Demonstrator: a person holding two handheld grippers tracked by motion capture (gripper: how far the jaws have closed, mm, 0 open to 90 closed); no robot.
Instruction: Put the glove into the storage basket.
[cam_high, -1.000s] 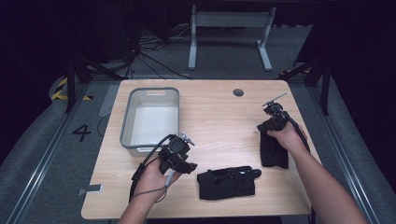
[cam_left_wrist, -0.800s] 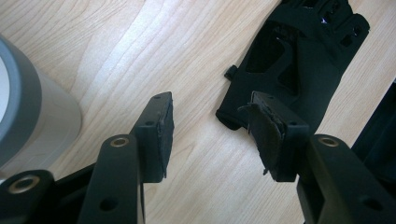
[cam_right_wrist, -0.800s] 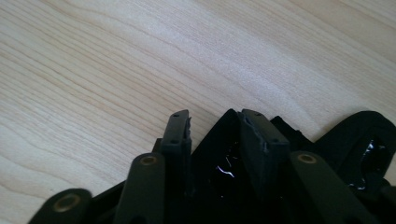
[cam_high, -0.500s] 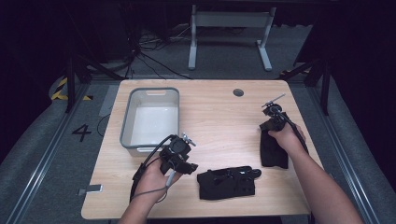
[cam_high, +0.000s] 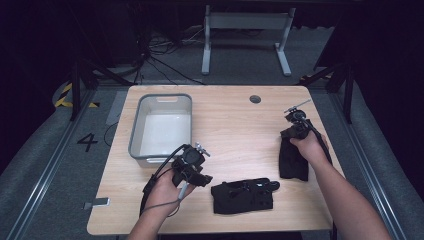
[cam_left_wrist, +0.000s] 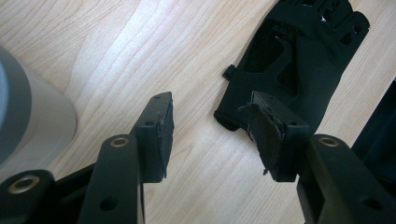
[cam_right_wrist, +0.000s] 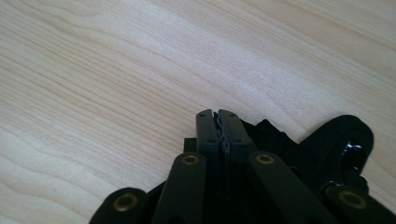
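- The right tool (cam_high: 291, 150) sits at the right side of the bench (cam_high: 235, 125), pointing down onto a black glove (cam_high: 293, 160) that lies lengthwise under the person's right hand (cam_high: 310, 147).
- In the right gripper view its jaws have just been closing and now stand pressed together, with a thin fold of the right-hand glove (cam_right_wrist: 327, 144) pinched between the pads, as far as the dark fabric lets one judge.
- The left tool (cam_high: 197, 176) is held in the left hand (cam_high: 165, 190) near the front of the bench, just in front of the grey bin (cam_high: 161, 125).
- Its jaws stand about half apart with nothing between them; bare wood shows through the gap in the left gripper view.
- A second black glove (cam_high: 243, 195) lies flat near the front edge, just to the right of the left tool and apart from it.
- In the left gripper view this second glove (cam_left_wrist: 299, 60) lies just beyond the right-hand pad (cam_left_wrist: 266, 133), whose facing looks frayed; the bin's rounded corner (cam_left_wrist: 32, 116) is at the left.
- The bin looks empty and white inside.
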